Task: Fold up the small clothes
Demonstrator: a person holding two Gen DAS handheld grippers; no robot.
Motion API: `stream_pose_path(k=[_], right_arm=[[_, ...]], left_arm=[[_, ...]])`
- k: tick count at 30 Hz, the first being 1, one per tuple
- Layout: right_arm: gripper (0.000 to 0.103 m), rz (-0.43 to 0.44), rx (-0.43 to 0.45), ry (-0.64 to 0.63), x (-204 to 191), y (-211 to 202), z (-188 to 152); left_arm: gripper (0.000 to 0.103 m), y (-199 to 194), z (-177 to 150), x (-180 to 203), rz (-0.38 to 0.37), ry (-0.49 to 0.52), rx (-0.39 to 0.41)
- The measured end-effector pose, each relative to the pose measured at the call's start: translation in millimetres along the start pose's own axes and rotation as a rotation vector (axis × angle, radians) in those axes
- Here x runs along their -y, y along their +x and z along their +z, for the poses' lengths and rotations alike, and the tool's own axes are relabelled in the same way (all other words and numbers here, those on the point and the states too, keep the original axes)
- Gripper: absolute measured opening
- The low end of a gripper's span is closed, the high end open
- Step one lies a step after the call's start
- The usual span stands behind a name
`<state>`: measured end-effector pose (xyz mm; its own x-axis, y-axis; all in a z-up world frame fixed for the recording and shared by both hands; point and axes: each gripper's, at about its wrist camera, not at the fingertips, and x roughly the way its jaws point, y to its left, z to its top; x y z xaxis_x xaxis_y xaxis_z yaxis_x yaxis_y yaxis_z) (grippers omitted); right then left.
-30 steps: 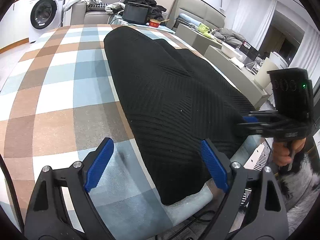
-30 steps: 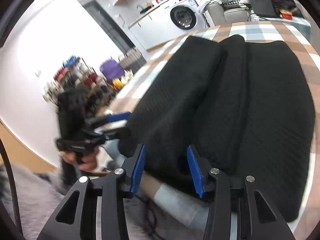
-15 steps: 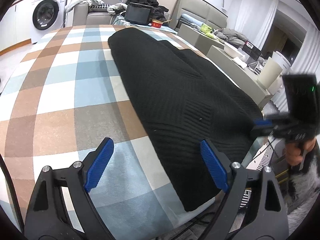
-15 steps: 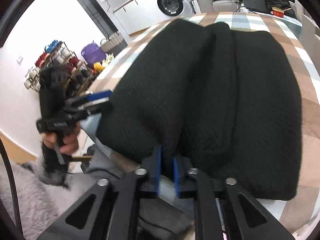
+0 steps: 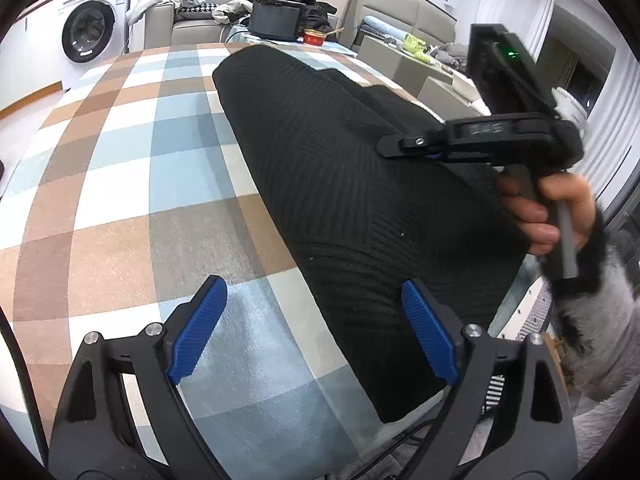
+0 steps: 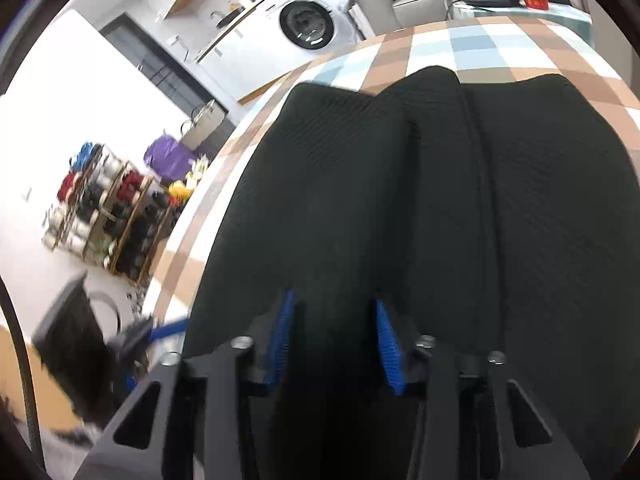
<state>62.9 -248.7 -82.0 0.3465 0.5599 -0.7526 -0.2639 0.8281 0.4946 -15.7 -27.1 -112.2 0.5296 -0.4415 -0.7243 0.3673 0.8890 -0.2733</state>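
A black knit garment point(image 5: 340, 168) lies lengthwise on the checked tablecloth point(image 5: 120, 184), its near hem at the table's front edge. My left gripper point(image 5: 314, 334) stands open just above the cloth. Its right pad is over the garment's near left edge and nothing is pinched. A hand point(image 5: 536, 216) holds my right gripper point(image 5: 390, 146) over the garment's right half. In the right wrist view the right gripper point(image 6: 332, 346) has its jaws closing, and black fabric point(image 6: 440, 200) fills the gap between the blue pads.
Beyond the table's far end are a washing machine point(image 5: 90, 32), a sofa point(image 5: 192, 28) heaped with clothes, a black box point(image 5: 276, 20) and a red bowl point(image 5: 314, 37). A cluttered rack point(image 6: 116, 220) stands on the floor to the left. A furry grey sleeve point(image 5: 592, 340) is at the right.
The right gripper pinched the garment's near hem at the table edge, then moved in over the garment with fabric between its pads. The left gripper stayed open and still.
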Motion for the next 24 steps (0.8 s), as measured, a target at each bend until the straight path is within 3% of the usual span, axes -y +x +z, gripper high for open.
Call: stream_pose_path(k=[2,4,7,11,14,15,21,24], right_arm=[[0.009,-0.013,0.027,-0.048,-8,-4,5],[0.008,-0.064,0.100,-0.150,-28,-26,3],[0.008,-0.129,0.147,-0.190,-38,-53,1],[0.011,-0.214,0.073,-0.175,-23,-38,-6],[0.014,-0.202,0.007,-0.107,-4,-25,-10],[0.016,-0.162,-0.001,-0.077,2,-30,-14],[0.040,0.037,0.014,-0.024,6,-83,-64],[0.042,0.084,0.008,-0.043,-8,-88,-88]], left_arm=[[0.088,-5,3,-2,-0.005,-0.014,0.015],[0.088,-10,8,-5,-0.007,-0.027,0.034],[0.088,-13,12,-3,-0.010,-0.020,0.047],[0.088,-2,17,8,0.002,0.005,0.025],[0.088,11,15,19,0.075,0.060,-0.010],[0.088,12,14,20,0.085,0.065,-0.014],[0.088,15,12,13,0.050,0.028,-0.022],[0.088,17,12,10,0.044,0.022,-0.021]])
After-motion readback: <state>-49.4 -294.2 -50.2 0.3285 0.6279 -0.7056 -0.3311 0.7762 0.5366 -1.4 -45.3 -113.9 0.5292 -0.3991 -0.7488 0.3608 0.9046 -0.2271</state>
